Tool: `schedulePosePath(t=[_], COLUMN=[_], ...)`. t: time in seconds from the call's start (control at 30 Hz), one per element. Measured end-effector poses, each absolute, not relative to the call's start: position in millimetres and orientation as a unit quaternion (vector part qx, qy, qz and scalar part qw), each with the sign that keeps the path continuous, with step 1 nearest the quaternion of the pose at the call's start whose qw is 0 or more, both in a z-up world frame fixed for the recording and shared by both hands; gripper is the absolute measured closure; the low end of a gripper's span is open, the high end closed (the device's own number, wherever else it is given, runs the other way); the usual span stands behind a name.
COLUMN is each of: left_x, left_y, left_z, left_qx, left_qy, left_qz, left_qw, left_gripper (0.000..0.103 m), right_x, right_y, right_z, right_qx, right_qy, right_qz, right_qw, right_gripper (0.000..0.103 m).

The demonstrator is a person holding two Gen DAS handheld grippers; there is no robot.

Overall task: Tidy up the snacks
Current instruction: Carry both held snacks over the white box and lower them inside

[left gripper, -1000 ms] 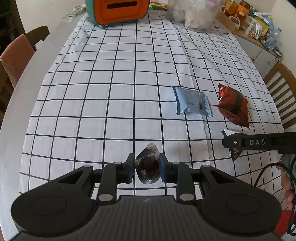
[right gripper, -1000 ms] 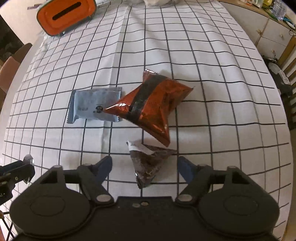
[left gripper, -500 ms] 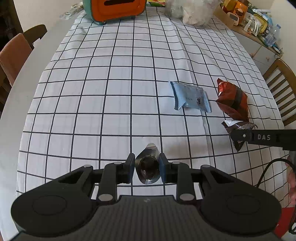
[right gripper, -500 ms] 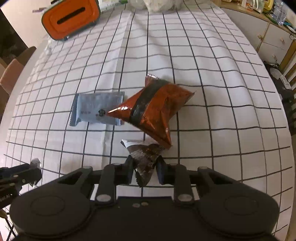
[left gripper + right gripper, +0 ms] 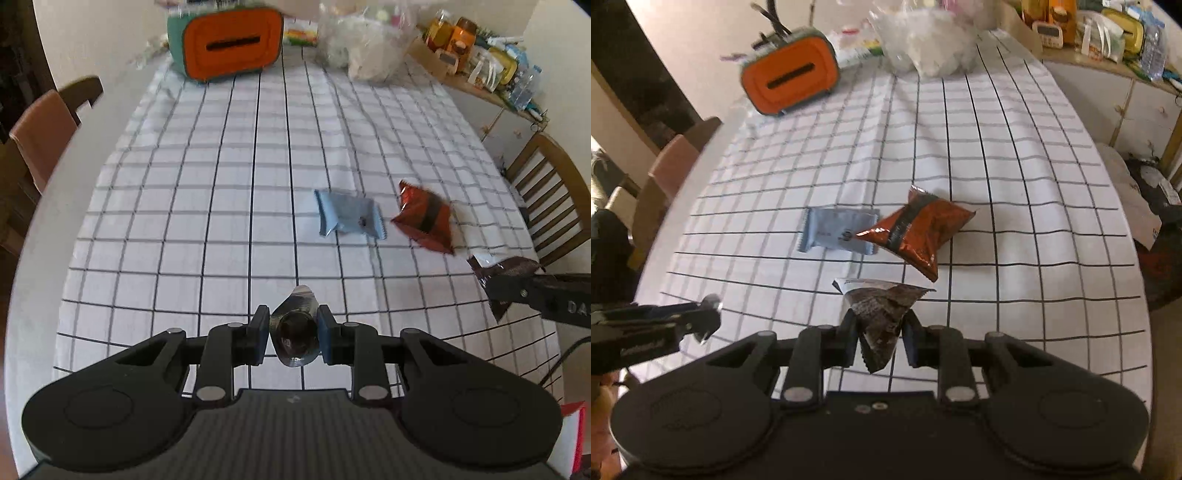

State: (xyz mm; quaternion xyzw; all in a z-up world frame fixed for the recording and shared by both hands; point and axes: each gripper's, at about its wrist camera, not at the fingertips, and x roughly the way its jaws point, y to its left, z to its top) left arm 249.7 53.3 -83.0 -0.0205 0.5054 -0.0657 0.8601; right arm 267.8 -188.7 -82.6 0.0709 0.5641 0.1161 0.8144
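Observation:
My left gripper (image 5: 293, 334) is shut on a small silver foil snack packet (image 5: 295, 332) and holds it above the near part of the table. My right gripper (image 5: 881, 332) is shut on a dark brown snack packet (image 5: 881, 314), lifted off the cloth; it also shows at the right of the left wrist view (image 5: 502, 273). A light blue packet (image 5: 838, 230) and a red-orange chip bag (image 5: 919, 230) lie side by side mid-table, just beyond the right gripper. They show in the left wrist view as the blue packet (image 5: 347, 218) and the red bag (image 5: 424, 219).
An orange-and-teal box with a slot (image 5: 231, 42) stands at the table's far end, beside a clear plastic bag (image 5: 365, 48). The table has a checked cloth (image 5: 221, 184). Chairs stand at the left (image 5: 44, 136) and right (image 5: 554, 199). A cluttered shelf (image 5: 491, 70) is at the back right.
My right gripper closed on the dark brown packet and lifted it off the table. Both grippers rose and pulled back; the left kept hold of the silver packet.

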Motion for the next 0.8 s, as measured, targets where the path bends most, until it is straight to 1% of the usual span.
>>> schedulePosePath(t=[0.23, 0.37, 0.53, 0.8], left_x=[218.4, 193.3, 159.0, 113.4], left_y=[40.7, 25.8, 7.0, -16.5], left_z=[-36.9, -20.7, -14.3, -24.9], left_qx=[-0.015, -0.007, 0.001, 0.013], left_qy=[0.465, 0.455, 0.459, 0.482], left_qz=[-0.072, -0.083, -0.094, -0.098], left_qw=[0.882, 0.887, 0.884, 0.871], left_gripper=[0.076, 0.076, 0.076, 0.076], right_x=[238.4, 219.0, 191.9, 146.1], right_y=[-204.5, -212.6, -223.4, -238.4], right_z=[-32.1, -9.9, 7.7, 9.8], right_qx=[0.074, 0.070, 0.065, 0.053], right_qy=[0.527, 0.519, 0.517, 0.521], right_qz=[0.144, 0.161, 0.183, 0.208], right_qw=[0.835, 0.836, 0.834, 0.827], right_gripper=[0.079, 0.079, 0.079, 0.079])
